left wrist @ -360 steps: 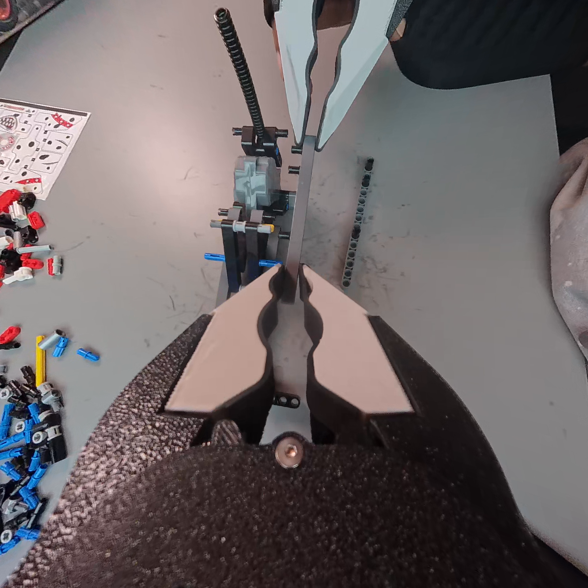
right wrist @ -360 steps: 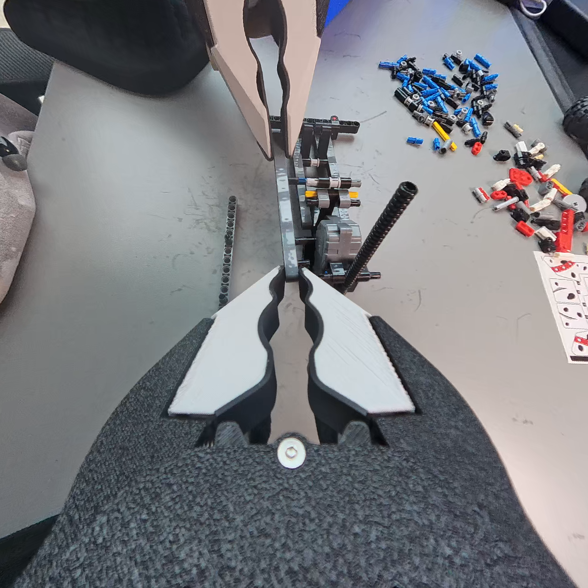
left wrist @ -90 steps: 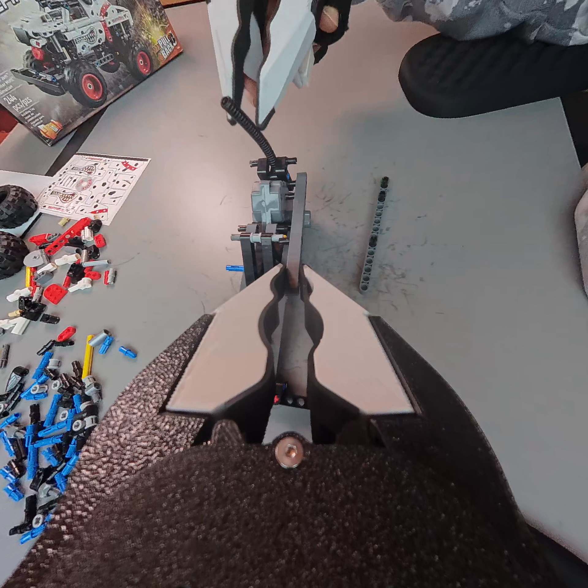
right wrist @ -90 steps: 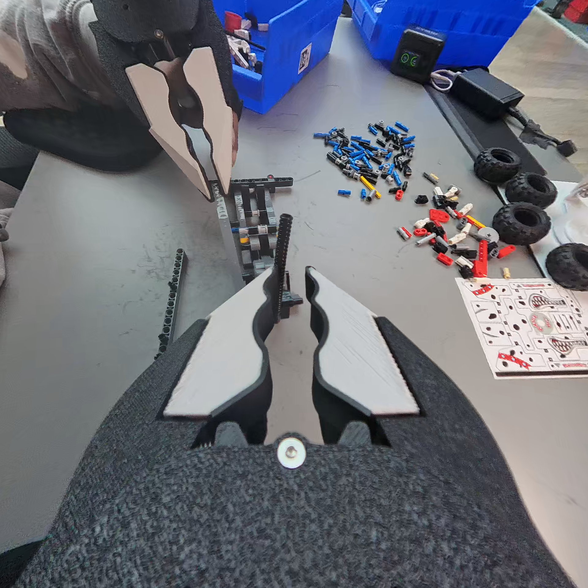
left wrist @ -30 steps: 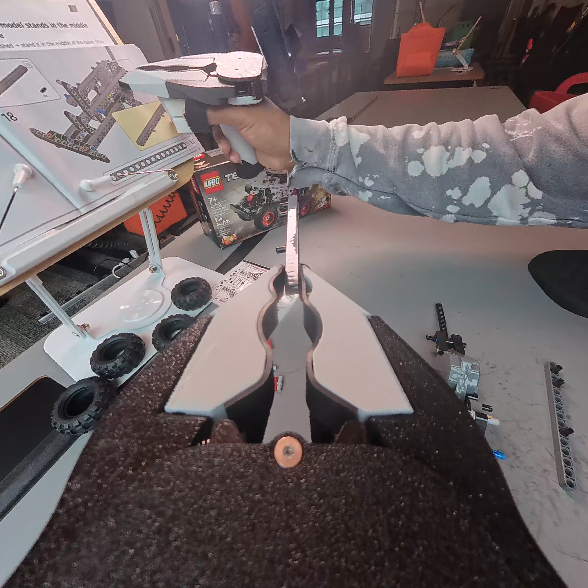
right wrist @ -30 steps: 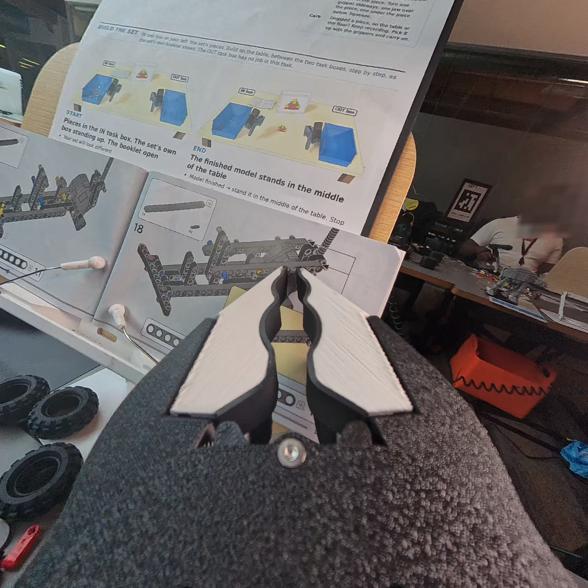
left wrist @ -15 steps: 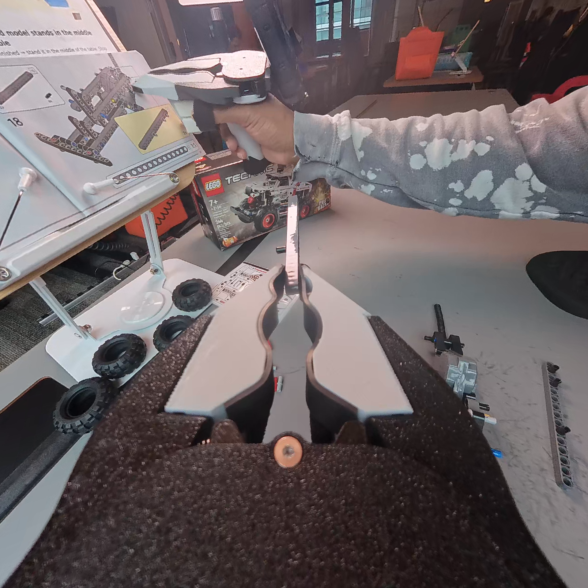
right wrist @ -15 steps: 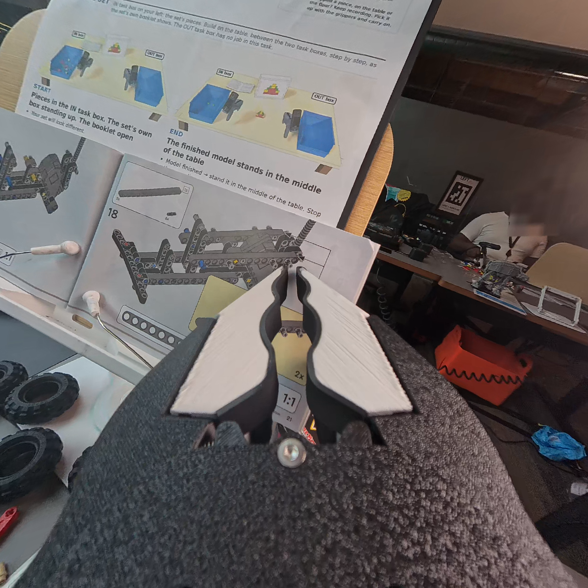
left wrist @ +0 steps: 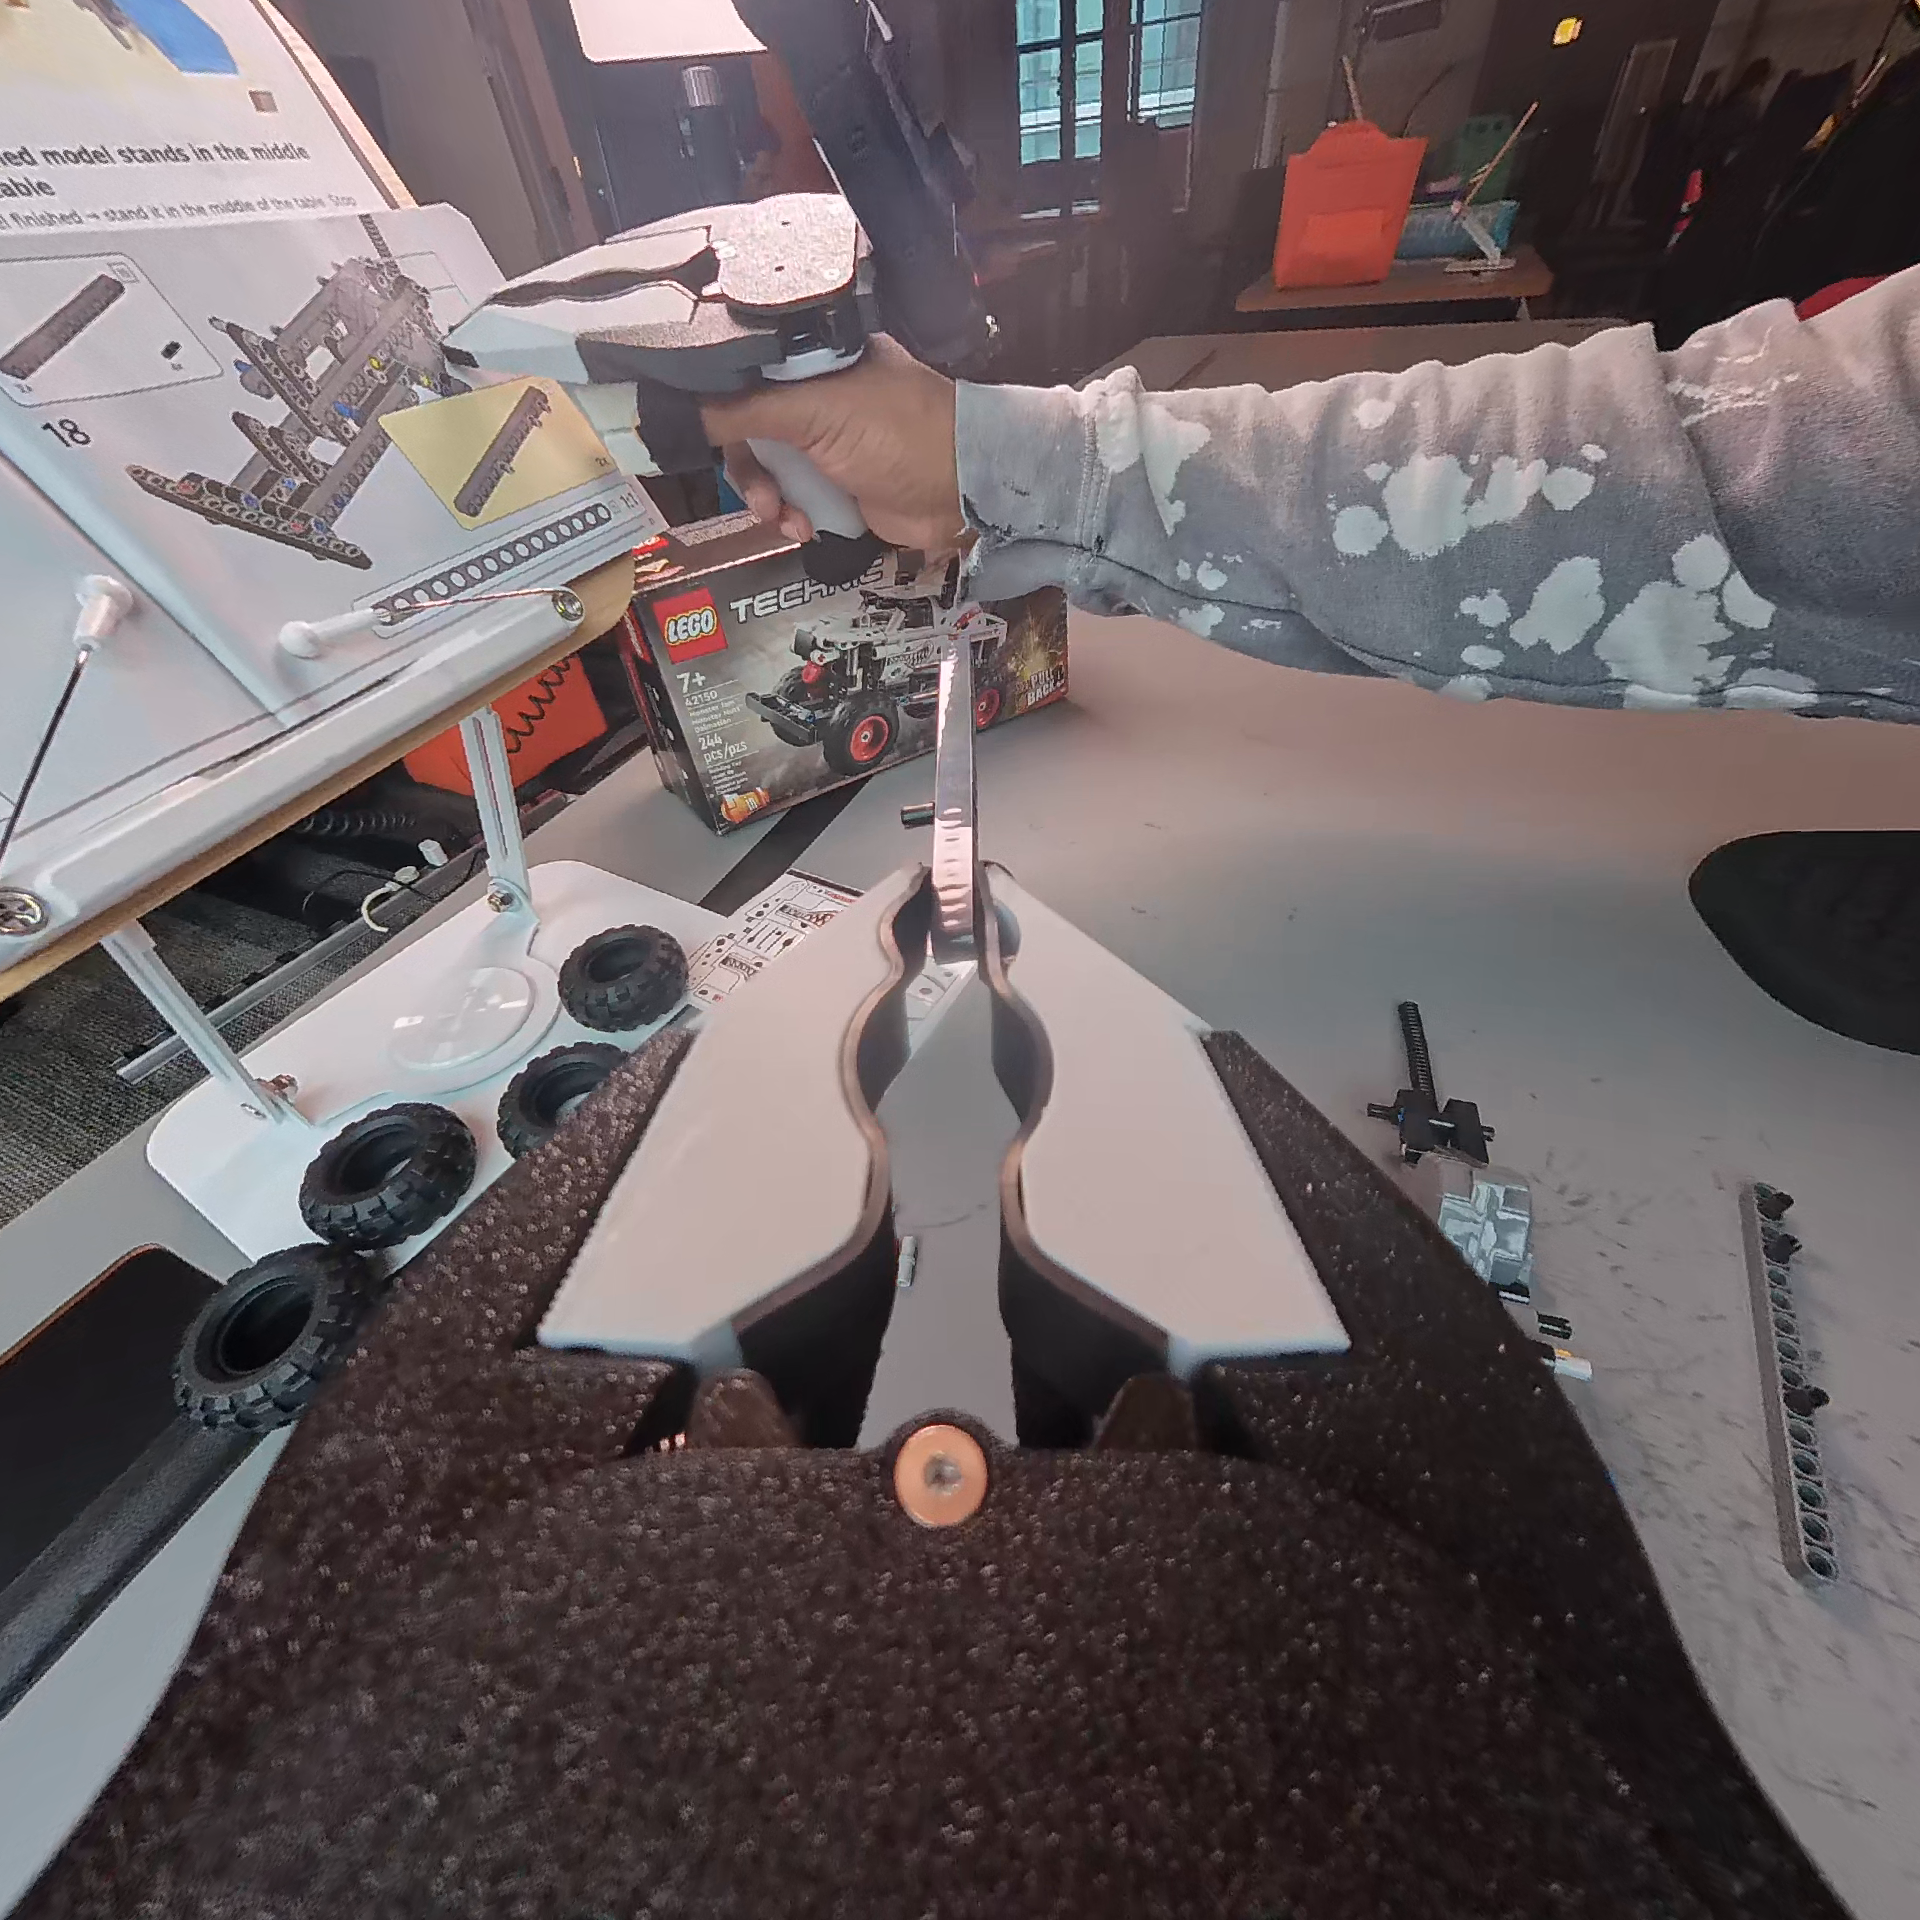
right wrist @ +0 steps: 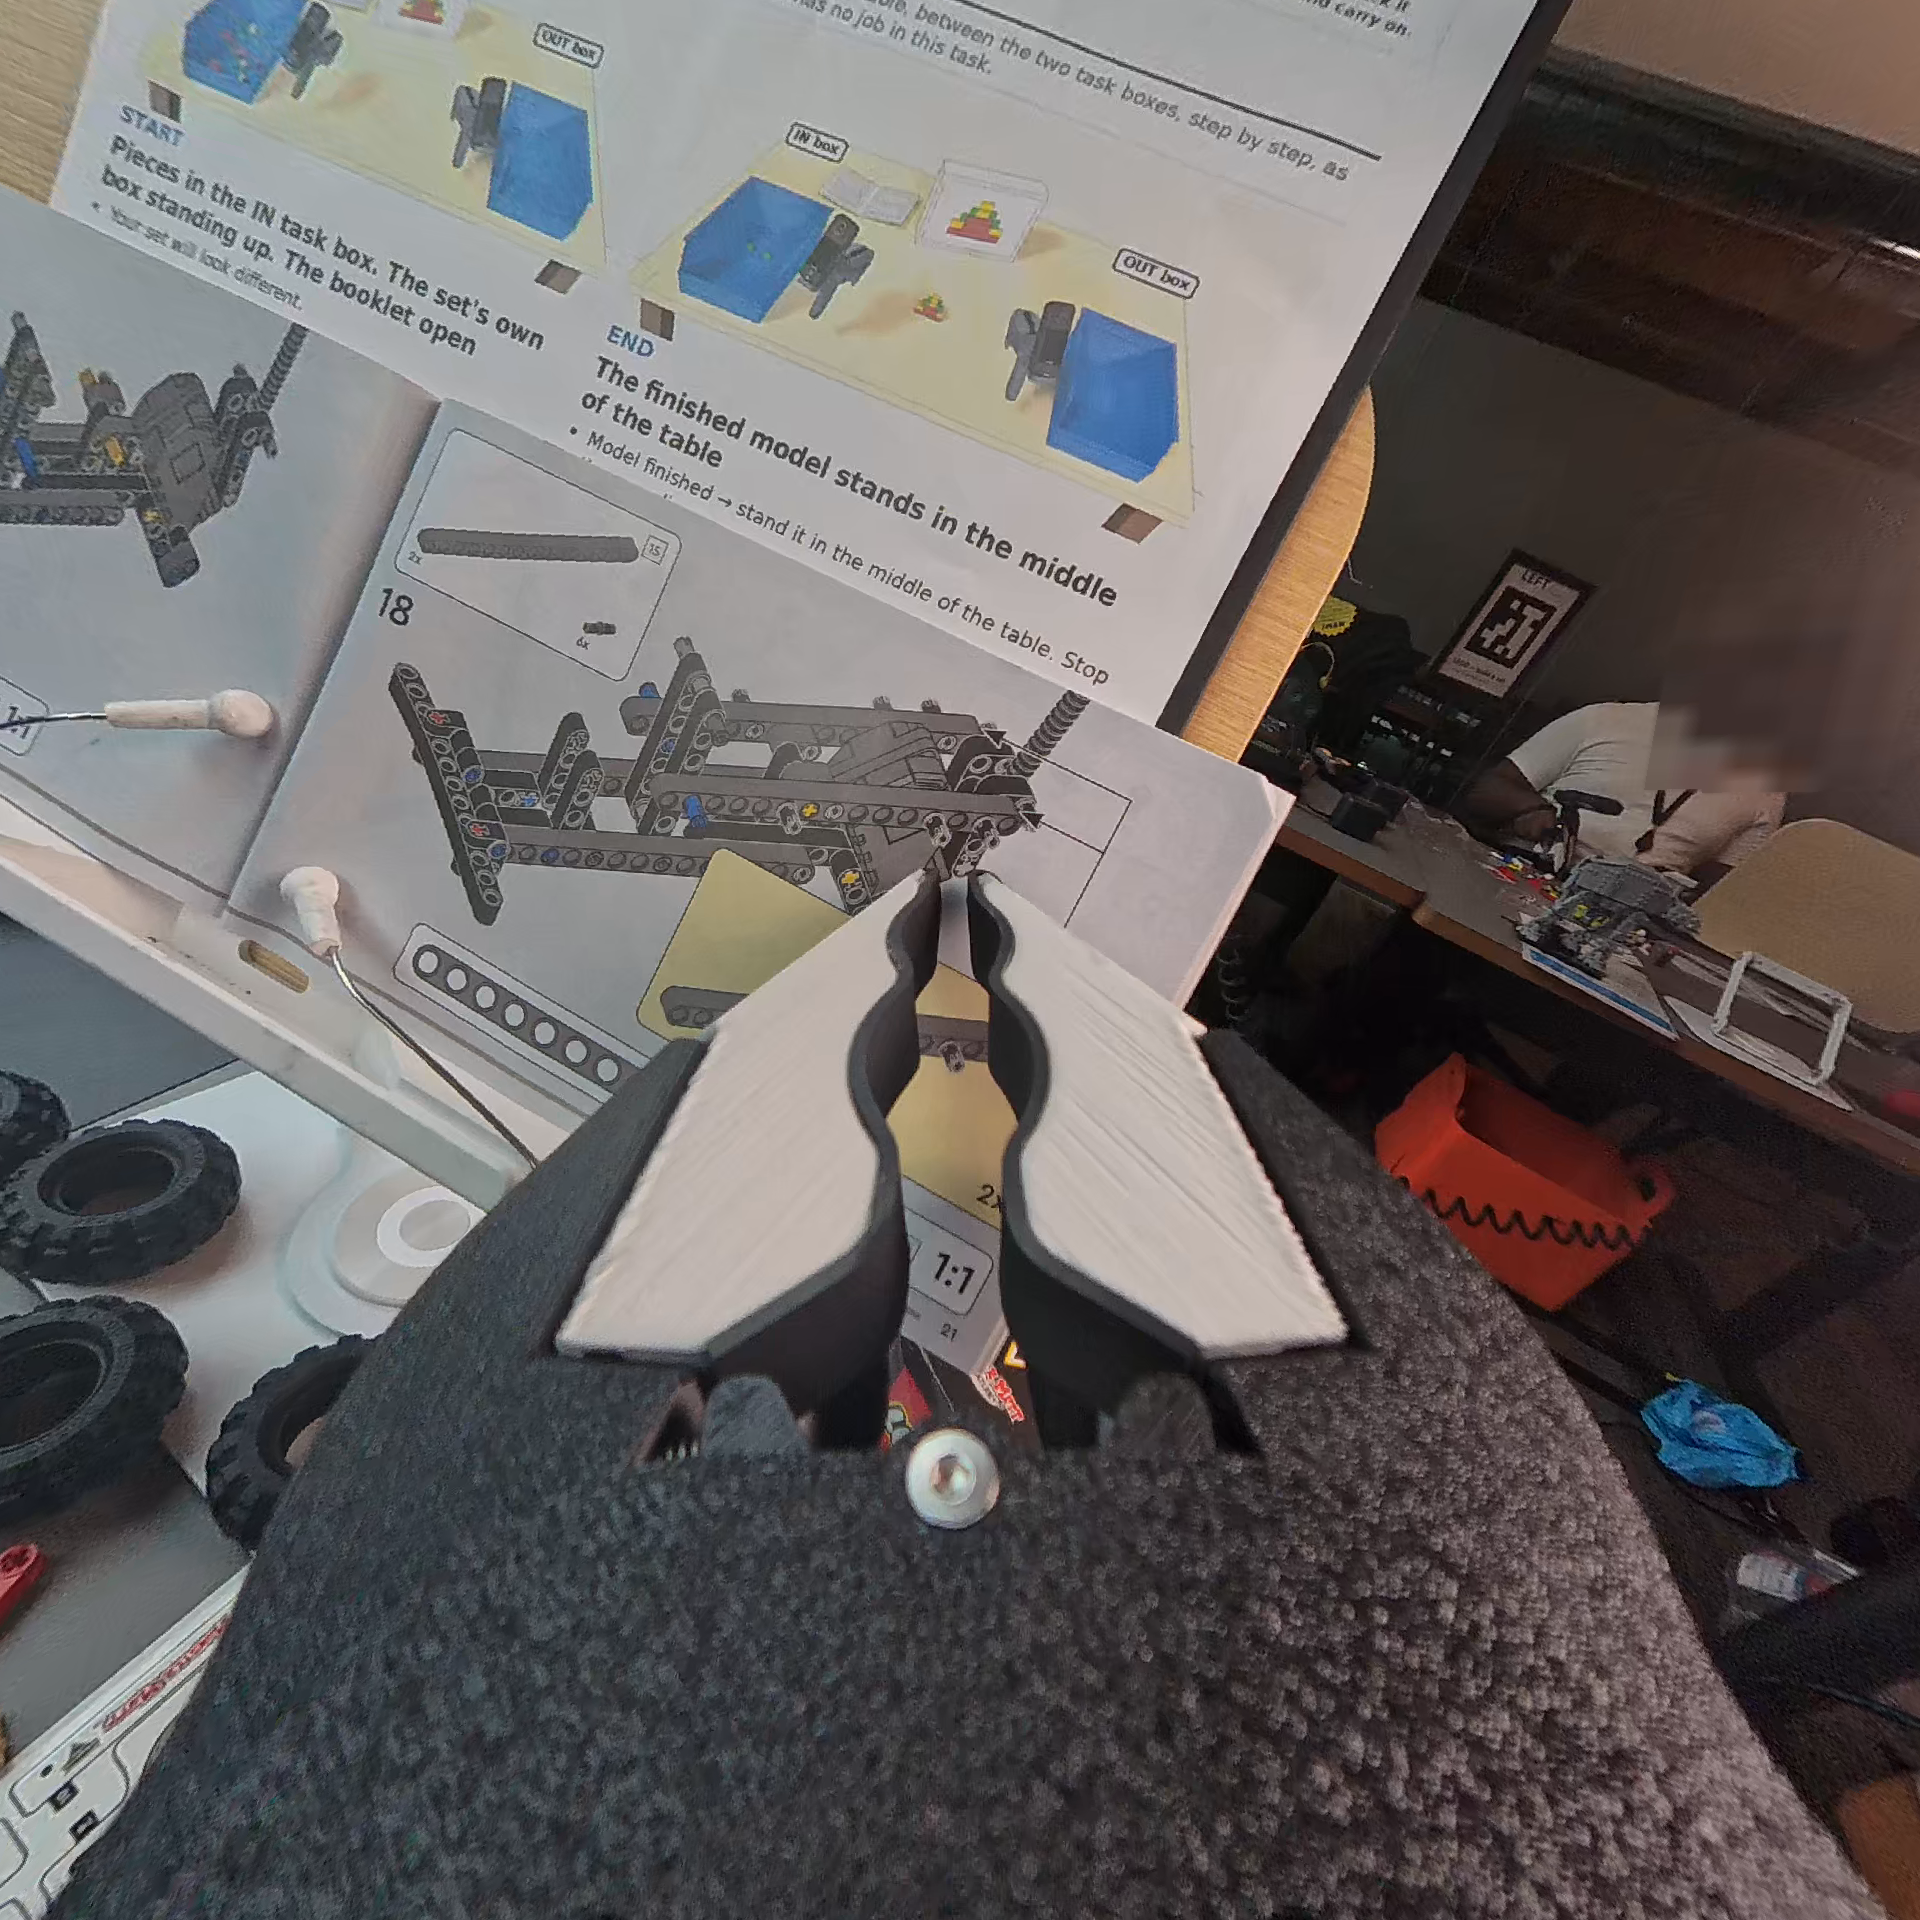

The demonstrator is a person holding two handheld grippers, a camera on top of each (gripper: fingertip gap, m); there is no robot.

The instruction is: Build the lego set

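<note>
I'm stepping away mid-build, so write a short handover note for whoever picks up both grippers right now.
Left gripper: shut on a long dark beam, held up off the table.
Right gripper: shut, empty, pointed at the open booklet on its stand.
On the table: partial frame at the right, a second long beam beside it, tyres at the left.
Done: frame core only.
Left: fit both beams, then everything after.

I can't see how the long grey beam [left wrist: 954, 800] sits below my left gripper's [left wrist: 954, 935] fingertips; the fingers hide it. My right gripper's [right wrist: 943, 883] tips nearly meet, nothing discernible between. The instruction booklet [right wrist: 582, 727] runs off-frame left.
</note>
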